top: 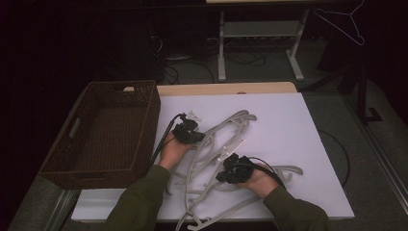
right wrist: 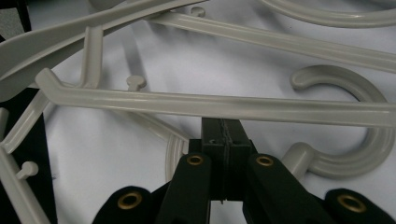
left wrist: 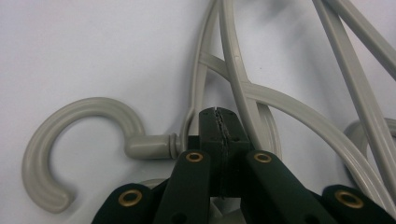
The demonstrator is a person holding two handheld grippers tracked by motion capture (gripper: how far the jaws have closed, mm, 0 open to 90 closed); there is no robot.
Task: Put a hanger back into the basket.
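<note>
On the white desk a tangled pile of grey hangers lies mostly diagonal, one hook opening downward, beside the wicker basket, while left gripper and right gripper jaws are clenched empty.

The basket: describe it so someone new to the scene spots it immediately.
Start at the white table top in the high view and go to its left edge. There sits the basket, a dark brown woven rectangular bin with a handle slot in its far wall. Unlike the pale grey hangers tangled beside it, it is dark and holds nothing.
</note>
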